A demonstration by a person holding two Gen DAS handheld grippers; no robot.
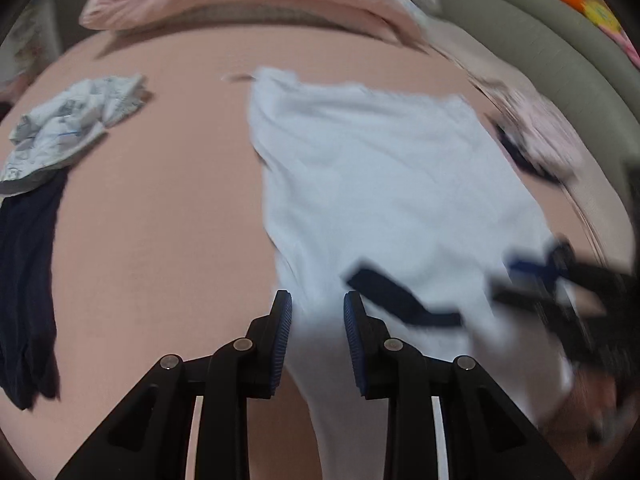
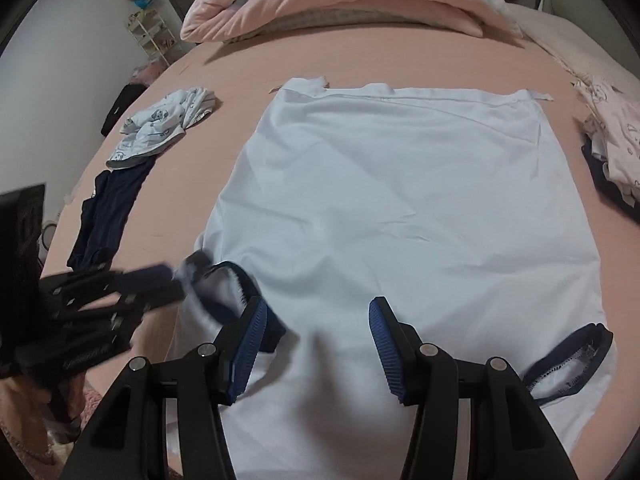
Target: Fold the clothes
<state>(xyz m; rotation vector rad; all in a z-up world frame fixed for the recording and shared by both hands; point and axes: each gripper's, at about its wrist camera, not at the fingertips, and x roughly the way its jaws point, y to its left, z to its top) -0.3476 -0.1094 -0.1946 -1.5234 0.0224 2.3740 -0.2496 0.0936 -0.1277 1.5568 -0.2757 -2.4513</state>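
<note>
White T-shirt (image 2: 400,208) lies spread flat on the pink bedsheet (image 2: 248,92), hem toward the far pillows, navy-trimmed sleeve cuffs nearest the cameras; one navy-edged cuff (image 2: 568,364) rests at the near right corner, the other sleeve (image 2: 224,284) sits at the near left. Right gripper (image 2: 316,344) hangs over the near edge of the shirt, angled steeply down, jaws about half spread with only flat cloth seen below them — nothing pinched between the blue pads. Left gripper (image 1: 318,340) shows a narrow gap with its fingers over the shirt's left near edge; white fabric appears in the gap, but I cannot tell whether the pads press on it, as that view is motion-blurred. In the right wrist view the left gripper (image 2: 176,280) appears blurred just beside the left sleeve. Off to the left of the shirt: a crumpled printed garment (image 2: 168,124) and, touching its near end, a dark navy garment (image 2: 108,216) lying in a long strip. At the right edge — a small stack of folded clothes (image 2: 612,144), pale pink on top. Pink quilt (image 2: 352,4) bunched at the far end of the bed.
</note>
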